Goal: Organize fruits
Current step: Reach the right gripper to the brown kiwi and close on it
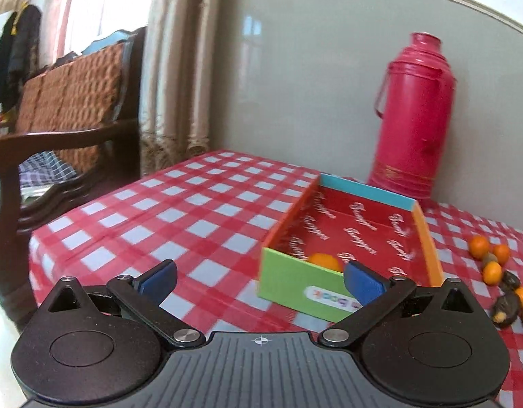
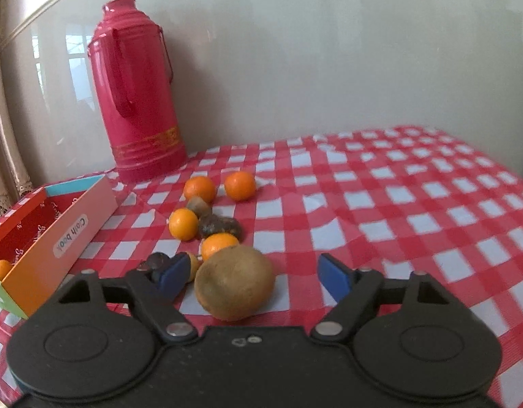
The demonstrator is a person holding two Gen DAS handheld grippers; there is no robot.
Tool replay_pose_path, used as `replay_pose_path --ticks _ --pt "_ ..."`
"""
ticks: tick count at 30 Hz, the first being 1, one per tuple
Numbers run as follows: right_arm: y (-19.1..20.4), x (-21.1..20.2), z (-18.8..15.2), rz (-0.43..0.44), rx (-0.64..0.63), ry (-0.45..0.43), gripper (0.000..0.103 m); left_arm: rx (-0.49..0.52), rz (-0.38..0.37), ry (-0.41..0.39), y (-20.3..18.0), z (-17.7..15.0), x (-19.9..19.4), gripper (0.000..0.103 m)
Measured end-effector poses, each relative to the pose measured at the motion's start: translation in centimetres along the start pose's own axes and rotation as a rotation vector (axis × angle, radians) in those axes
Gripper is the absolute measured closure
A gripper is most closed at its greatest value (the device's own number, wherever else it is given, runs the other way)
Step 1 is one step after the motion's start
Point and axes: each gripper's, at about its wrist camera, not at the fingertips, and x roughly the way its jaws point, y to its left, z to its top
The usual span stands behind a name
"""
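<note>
A brown kiwi (image 2: pixel 234 285) lies on the checked cloth between the fingers of my right gripper (image 2: pixel 254 261). That gripper is open, with a gap on each side of the kiwi. Beyond it sits a cluster of several small oranges (image 2: pixel 199 188) and dark shrivelled fruits (image 2: pixel 220 226). To the left is a colourful open box (image 2: pixel 57 238) holding one orange (image 2: pixel 1 268). My left gripper (image 1: pixel 259 267) is open and empty, just in front of the box's green end wall (image 1: pixel 285 282). The orange (image 1: pixel 324 261) shows behind that wall. The fruit cluster (image 1: pixel 492 265) is at the far right.
A tall pink thermos (image 1: pixel 414 119) (image 2: pixel 139 95) stands against the wall behind the box. A wooden chair (image 1: pixel 67 102) and curtains are off the table's left edge. Red-and-white checked cloth (image 2: pixel 414 204) stretches to the right of the fruit.
</note>
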Motion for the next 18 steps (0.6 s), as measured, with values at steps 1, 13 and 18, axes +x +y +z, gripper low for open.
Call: replay_pose_path --ticks 1,13,18 --pt "0.1 0.3 0.0 0.004 0.001 0.008 0.028 -0.008 0.009 0.001 0.3 0.0 0.1 0.0" --pt "1.5 1.7 -0.4 -0.003 -0.039 0.036 0.054 -0.052 0.05 0.021 2.3 0.0 1.1 0.0" --pt "1.3 1.5 -0.4 0.003 -0.007 0.033 0.055 -0.039 0.058 0.013 2.5 0.0 0.9 0.0"
